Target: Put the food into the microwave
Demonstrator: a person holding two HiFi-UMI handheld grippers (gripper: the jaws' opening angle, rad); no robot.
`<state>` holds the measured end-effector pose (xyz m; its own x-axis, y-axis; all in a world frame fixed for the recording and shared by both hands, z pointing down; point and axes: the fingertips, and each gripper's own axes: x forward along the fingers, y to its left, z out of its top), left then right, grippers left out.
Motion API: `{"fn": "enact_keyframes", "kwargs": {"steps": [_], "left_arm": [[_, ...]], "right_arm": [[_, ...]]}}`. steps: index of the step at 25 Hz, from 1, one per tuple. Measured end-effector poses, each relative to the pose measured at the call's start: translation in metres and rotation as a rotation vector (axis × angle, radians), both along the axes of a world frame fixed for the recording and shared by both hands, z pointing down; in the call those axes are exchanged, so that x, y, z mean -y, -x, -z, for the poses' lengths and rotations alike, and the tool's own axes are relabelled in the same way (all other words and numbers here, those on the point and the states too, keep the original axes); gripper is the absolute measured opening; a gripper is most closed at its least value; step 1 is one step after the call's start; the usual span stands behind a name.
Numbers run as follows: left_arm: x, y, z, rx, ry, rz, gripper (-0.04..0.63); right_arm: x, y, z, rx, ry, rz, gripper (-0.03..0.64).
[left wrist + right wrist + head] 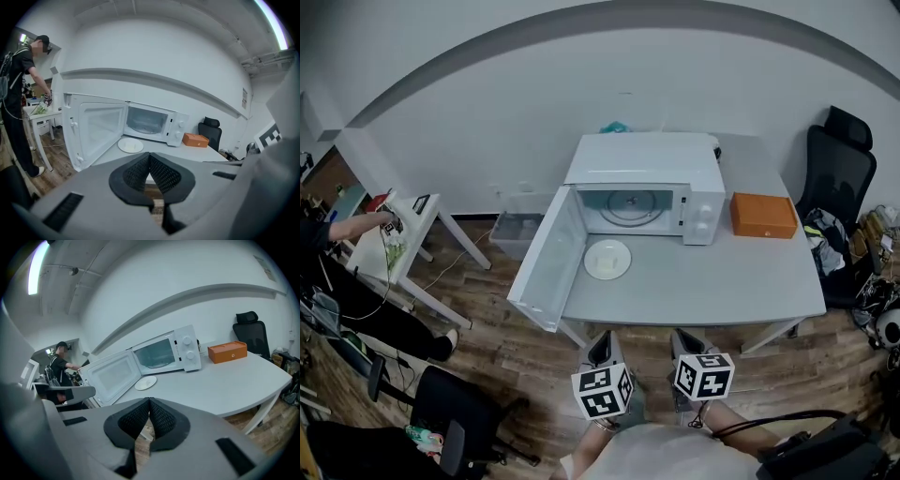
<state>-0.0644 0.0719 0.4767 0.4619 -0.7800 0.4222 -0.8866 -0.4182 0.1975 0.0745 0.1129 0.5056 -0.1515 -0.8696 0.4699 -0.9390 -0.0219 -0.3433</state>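
Microwave open, turntable inside, plate outside.

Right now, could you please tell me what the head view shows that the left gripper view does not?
Only the head view shows the left gripper and right gripper from above, short of the table, plus a clear bin on the floor. Only the left gripper view shows its fingers pressed together with nothing between them. Both show the microwave with its door open, the white plate before it and the orange box.
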Motion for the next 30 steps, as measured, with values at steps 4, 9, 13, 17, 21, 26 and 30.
{"fn": "enact_keyframes", "kwargs": {"steps": [4,9,13,17,21,26,30], "left_arm": [[0.023,-0.004,0.005,-0.004,-0.009,-0.013,0.003],[0.049,-0.002,0.007,-0.001,-0.006,-0.017,0.003],[0.067,-0.001,0.008,0.001,0.002,-0.020,0.003],[0.084,-0.003,0.008,-0.007,0.014,-0.041,0.003],[0.104,-0.009,0.012,-0.024,0.019,-0.070,0.003],[0.134,-0.015,0.014,-0.045,0.027,-0.095,0.003],[0.156,-0.024,0.014,-0.047,0.030,-0.128,0.003]], "right_arm": [[0.025,-0.002,0.004,-0.015,-0.001,0.003,0.017],[0.053,0.001,0.010,-0.007,-0.013,0.000,0.017],[0.068,0.004,0.008,-0.002,0.003,-0.001,0.017],[0.086,0.004,0.010,0.004,0.011,-0.018,0.017],[0.106,0.004,0.015,-0.014,0.010,-0.024,0.017],[0.134,0.004,0.023,-0.037,0.007,-0.030,0.017],[0.153,-0.002,0.024,-0.048,0.016,-0.055,0.017]]}}
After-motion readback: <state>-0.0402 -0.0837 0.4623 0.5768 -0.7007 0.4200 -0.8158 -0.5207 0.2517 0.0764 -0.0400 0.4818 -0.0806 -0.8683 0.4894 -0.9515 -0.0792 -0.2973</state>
